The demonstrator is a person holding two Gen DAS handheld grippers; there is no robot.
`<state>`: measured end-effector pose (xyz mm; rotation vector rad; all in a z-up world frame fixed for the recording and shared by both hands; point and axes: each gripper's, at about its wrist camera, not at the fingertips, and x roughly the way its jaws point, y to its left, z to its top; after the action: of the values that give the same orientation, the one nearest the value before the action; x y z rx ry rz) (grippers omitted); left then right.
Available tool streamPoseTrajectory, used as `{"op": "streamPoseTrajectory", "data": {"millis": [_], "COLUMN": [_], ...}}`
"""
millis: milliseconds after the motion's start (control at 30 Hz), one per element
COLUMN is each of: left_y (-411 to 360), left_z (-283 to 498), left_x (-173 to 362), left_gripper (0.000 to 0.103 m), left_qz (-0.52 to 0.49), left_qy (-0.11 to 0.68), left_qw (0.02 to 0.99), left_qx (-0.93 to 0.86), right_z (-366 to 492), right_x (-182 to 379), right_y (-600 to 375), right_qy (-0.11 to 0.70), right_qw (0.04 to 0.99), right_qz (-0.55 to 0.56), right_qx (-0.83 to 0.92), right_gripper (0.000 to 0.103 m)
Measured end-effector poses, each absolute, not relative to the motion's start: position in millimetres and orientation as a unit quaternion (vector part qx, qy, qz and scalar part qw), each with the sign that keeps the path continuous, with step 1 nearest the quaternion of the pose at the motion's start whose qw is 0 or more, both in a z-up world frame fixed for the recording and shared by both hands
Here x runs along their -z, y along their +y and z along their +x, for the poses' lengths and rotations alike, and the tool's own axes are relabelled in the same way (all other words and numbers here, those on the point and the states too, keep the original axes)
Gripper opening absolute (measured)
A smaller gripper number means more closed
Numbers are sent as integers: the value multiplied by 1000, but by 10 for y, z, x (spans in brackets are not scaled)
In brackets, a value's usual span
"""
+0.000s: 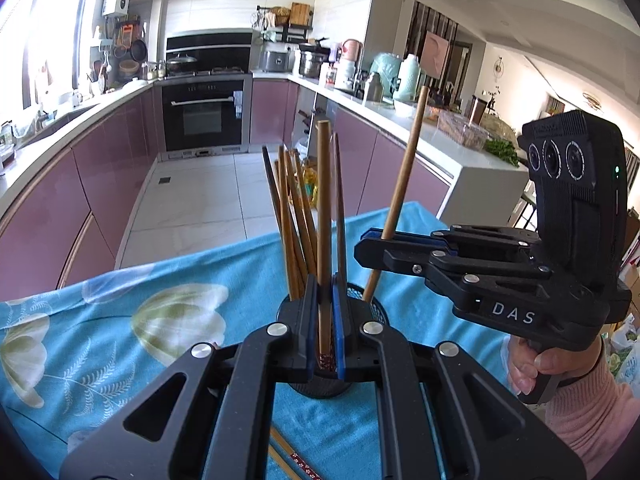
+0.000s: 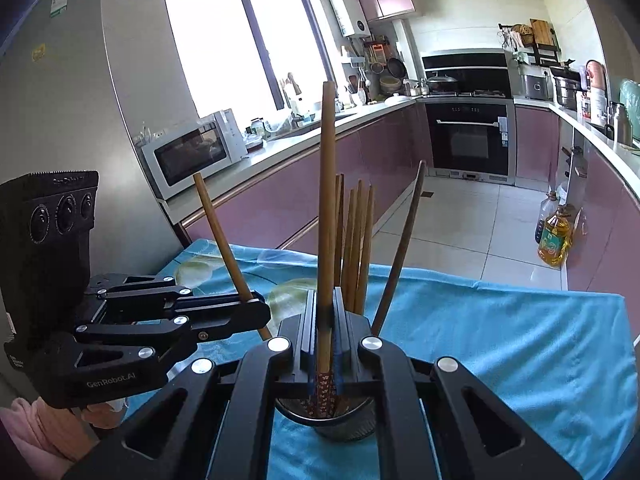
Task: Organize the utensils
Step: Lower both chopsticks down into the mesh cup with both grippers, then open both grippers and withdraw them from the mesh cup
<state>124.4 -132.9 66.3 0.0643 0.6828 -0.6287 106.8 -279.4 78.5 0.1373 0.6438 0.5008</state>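
A black mesh holder stands on the blue flowered cloth with several wooden chopsticks upright in it. My left gripper is shut on a chopstick whose patterned end dips into the holder's mouth. From the right, my right gripper is shut on another chopstick, its lower end at the holder's rim. The right wrist view shows the right gripper clamping its chopstick over the holder, and the left gripper gripping its chopstick.
Loose chopsticks lie on the cloth below my left gripper. A darker utensil leans out of the holder to the right. Beyond the table's far edge are tiled floor, pink cabinets, an oven and oil bottles.
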Motion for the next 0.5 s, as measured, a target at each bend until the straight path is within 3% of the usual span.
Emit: {"op": "streamPoseTrajectory", "data": {"millis": [500], "left_y": [-1355], "left_z": [1544], "left_x": [-457], "left_gripper": [8], "left_qz": [22], "left_qy": [358], "left_qw": [887], "left_qx": [291], "right_z": [1211], "right_x": [-608], "right_y": [-2772], "right_qy": [341], "right_qw": [912], "right_qz": [74], "right_qx": [-214], "right_gripper": [13]}}
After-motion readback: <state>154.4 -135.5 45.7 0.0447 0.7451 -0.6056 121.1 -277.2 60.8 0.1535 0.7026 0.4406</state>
